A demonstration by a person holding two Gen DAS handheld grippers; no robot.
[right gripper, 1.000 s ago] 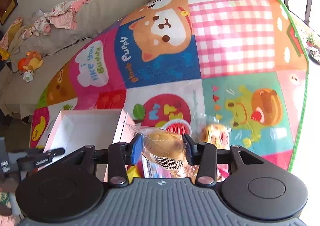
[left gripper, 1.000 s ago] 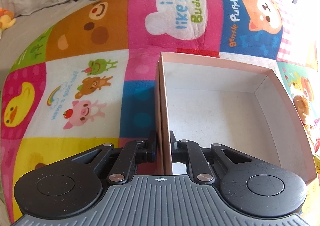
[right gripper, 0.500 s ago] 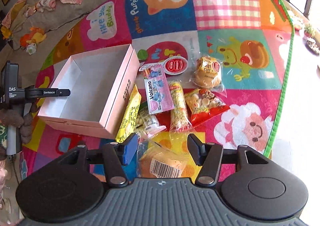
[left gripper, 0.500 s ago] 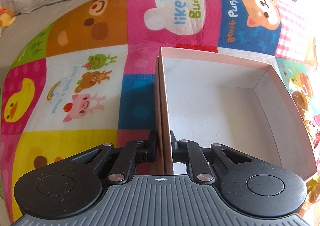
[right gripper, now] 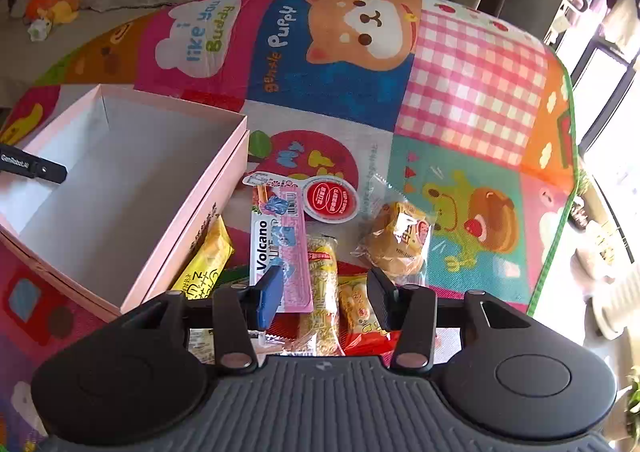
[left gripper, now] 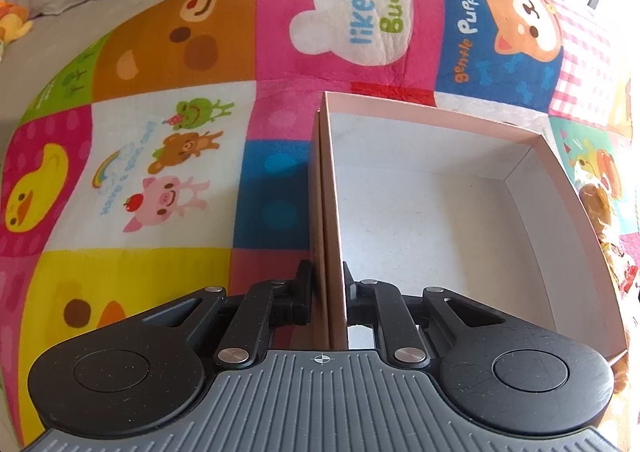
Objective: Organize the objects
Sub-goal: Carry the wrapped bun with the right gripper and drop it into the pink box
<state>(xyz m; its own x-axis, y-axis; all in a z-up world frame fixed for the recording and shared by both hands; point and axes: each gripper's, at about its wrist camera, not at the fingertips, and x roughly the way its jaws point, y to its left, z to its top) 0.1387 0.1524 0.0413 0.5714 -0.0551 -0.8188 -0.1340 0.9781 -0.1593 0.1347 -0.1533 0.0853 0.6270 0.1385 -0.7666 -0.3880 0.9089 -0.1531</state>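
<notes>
On a bright cartoon play mat [right gripper: 472,64], the left gripper [left gripper: 327,292] is clamped on the near left wall of an open pink box [left gripper: 568,188], which holds nothing. The right gripper [right gripper: 324,292] hovers over a cluster of snack packets just right of the box, its jaws closing with nothing pressed between them; below lie a pink Volcano packet [right gripper: 280,236], a long yellow bar [right gripper: 322,276] and a wrapped bun [right gripper: 396,244]

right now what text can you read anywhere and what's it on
"i like you Buddy": white bear patch of the play mat
"gentle Puppy": blue dog patch
"Volcano": pink snack pack
"GenRobot.AI": left tongs
Red round lid, yellow packet, bun wrapper: print unreadable
</notes>
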